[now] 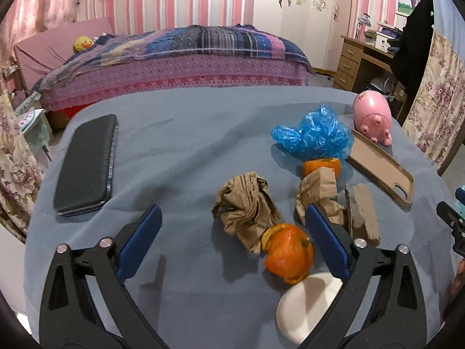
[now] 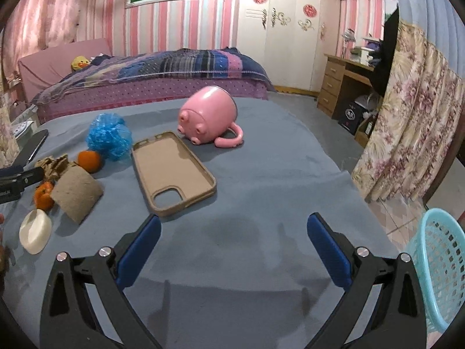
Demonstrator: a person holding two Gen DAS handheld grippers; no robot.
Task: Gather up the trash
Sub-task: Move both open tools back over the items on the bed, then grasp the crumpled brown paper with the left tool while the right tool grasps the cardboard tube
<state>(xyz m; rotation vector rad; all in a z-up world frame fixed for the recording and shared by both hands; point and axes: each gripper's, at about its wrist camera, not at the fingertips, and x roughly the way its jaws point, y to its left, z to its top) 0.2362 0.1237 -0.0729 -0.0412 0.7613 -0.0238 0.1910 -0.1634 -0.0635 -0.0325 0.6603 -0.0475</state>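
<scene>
Left gripper (image 1: 232, 218), fingers wide and empty, hovers over the crumpled brown paper wad (image 1: 245, 203) mid-table beside the orange peel (image 1: 287, 257); closing on it seems next. Right gripper (image 2: 234, 226) hangs open near the turquoise basket (image 2: 441, 264).

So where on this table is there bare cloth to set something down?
Bare cloth lies between the black case and the crumpled paper, and right of the phone case toward the basket. The peels, cardboard and blue bag are crowded together.

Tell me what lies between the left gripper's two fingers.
In the left wrist view, the left gripper stands open around a crumpled brown paper wad and an orange peel, both on the blue cloth, untouched.
</scene>
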